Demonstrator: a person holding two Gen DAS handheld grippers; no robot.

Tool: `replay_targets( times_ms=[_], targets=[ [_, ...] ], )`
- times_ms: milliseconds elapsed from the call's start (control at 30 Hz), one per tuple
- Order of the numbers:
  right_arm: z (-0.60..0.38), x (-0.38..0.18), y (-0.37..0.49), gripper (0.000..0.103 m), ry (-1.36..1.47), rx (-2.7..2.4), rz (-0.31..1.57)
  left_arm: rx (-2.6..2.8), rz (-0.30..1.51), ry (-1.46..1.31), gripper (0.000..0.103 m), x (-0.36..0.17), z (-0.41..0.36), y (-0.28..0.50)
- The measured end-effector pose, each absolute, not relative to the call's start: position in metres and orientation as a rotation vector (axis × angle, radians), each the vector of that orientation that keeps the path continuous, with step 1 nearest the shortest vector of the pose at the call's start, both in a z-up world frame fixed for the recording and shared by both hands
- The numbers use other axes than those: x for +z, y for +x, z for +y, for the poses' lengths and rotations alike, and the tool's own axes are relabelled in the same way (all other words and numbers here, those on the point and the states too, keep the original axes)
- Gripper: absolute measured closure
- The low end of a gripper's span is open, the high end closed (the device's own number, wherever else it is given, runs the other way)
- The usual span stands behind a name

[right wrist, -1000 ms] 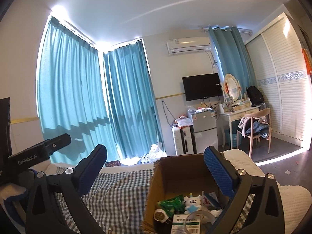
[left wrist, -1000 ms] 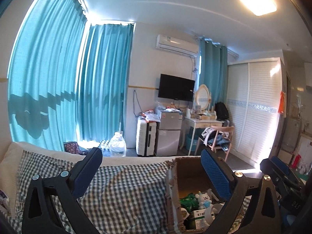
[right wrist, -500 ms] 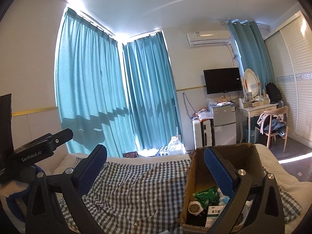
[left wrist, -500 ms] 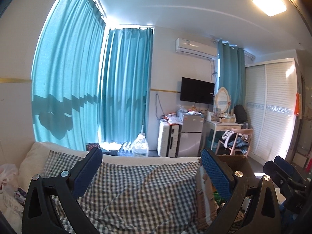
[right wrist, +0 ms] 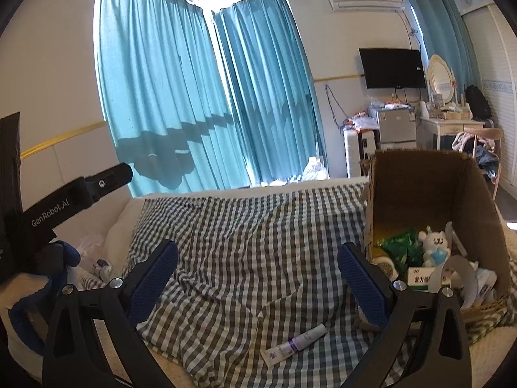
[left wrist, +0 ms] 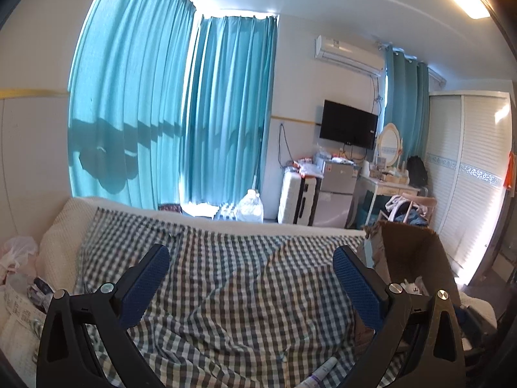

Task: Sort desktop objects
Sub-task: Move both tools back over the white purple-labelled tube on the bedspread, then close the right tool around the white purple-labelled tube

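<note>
1. Right gripper [right wrist: 258, 266]: blue-padded jaws spread wide, nothing between them, above the green-and-white checked cloth [right wrist: 245, 226].
2. Left gripper [left wrist: 251, 273]: jaws likewise wide apart, empty, over the same cloth [left wrist: 232, 278].
3. White squeeze tube with purple band [right wrist: 293, 344] lies flat on the cloth near its front edge, between the right jaws in view.
4. Brown cardboard box [right wrist: 429, 174] stands at right, holding a white bear figurine [right wrist: 434, 247], green packet [right wrist: 399, 249] and medicine carton [right wrist: 423, 278].

Checked cloth [right wrist: 245, 242] open — cardboard box [right wrist: 429, 194] blocks right.
</note>
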State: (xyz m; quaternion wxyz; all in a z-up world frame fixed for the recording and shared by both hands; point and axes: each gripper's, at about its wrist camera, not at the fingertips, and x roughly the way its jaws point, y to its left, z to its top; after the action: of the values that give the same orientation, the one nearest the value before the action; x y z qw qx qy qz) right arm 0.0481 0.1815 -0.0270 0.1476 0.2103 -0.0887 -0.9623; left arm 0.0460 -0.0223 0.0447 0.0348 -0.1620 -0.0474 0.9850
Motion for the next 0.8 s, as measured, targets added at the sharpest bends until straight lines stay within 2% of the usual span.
replay_targets(
  times_ms=[33, 200, 333, 400, 800],
  targets=[
    [0.180, -0.035, 0.046, 0.006, 0.638, -2.761, -0.249, 3.028, -0.145, -0.515, 0.000, 0.038, -0.023, 0.044],
    [0.164, -0.087, 0.034, 0.029, 0.854, -2.716, -0.140, 3.054, -0.140, -0.651, 0.000, -0.006, -0.030, 0.029],
    [0.163, -0.124, 0.021, 0.032, 0.998, -2.662, -0.178, 3.033, -0.147, -0.764, 0.000, -0.043, -0.032, 0.020],
    [0.162, -0.140, 0.012, 0.040, 1.068, -2.628, -0.208, 3.021, -0.138, -0.816, 0.000, -0.059, -0.033, 0.014],
    [0.172, -0.231, -0.033, 0.042, 1.493, -2.545, -0.400, 2.927, -0.168, -1.016, 0.000, -0.112, -0.031, -0.020]
  ],
)
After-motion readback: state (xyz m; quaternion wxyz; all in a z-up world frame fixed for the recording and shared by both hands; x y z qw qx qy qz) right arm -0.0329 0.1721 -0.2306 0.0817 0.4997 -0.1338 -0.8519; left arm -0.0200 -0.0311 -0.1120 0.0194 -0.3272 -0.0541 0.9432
